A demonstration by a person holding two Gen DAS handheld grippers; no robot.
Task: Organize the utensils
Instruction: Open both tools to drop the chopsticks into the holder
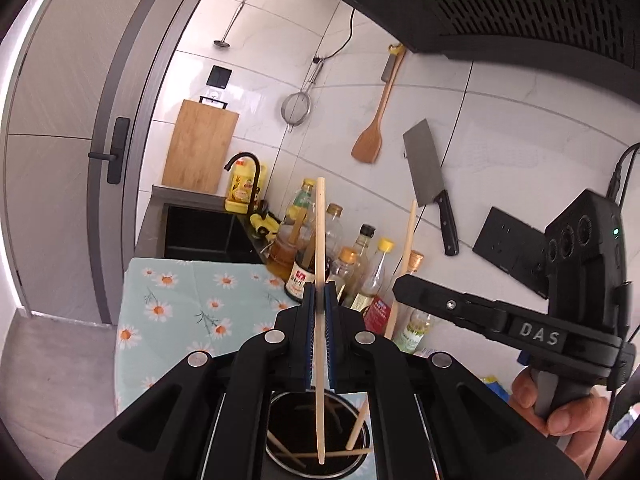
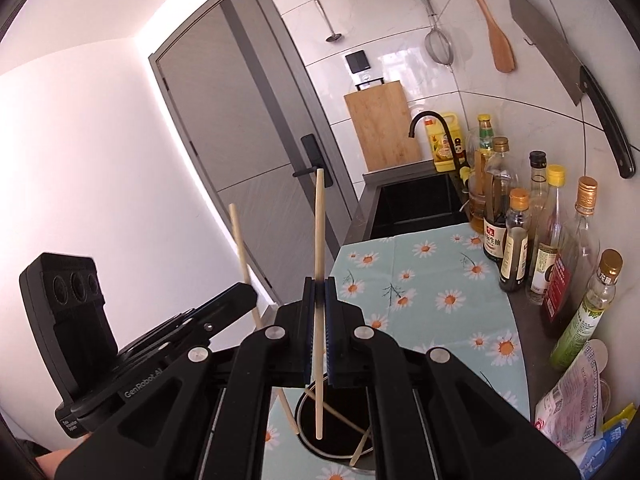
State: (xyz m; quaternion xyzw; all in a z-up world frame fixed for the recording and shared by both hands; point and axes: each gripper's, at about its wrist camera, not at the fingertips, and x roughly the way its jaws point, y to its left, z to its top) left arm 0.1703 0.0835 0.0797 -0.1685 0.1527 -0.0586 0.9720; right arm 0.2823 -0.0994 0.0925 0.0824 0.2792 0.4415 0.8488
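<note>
My left gripper (image 1: 319,296) is shut on a pale wooden chopstick (image 1: 320,232) that stands nearly upright, its lower end over a round dark holder (image 1: 292,416) with several chopsticks inside. My right gripper (image 2: 319,292) is shut on a second chopstick (image 2: 319,220), also upright, its tip hanging inside the holder (image 2: 336,446). Each view shows the other tool from the side: the right gripper (image 1: 400,285) with its chopstick (image 1: 410,232), and the left gripper (image 2: 250,294) with its slanted chopstick (image 2: 238,236). A hand (image 1: 560,408) grips the right handle.
A daisy-print cloth (image 2: 432,280) covers the counter. Several sauce and oil bottles (image 2: 516,240) line the tiled wall, with packets (image 2: 576,412) at the near right. Beyond are a black sink (image 2: 416,204), faucet (image 2: 430,118) and cutting board (image 2: 380,128). A cleaver (image 1: 430,176), spatula (image 1: 370,140) and strainer (image 1: 296,108) hang on the wall.
</note>
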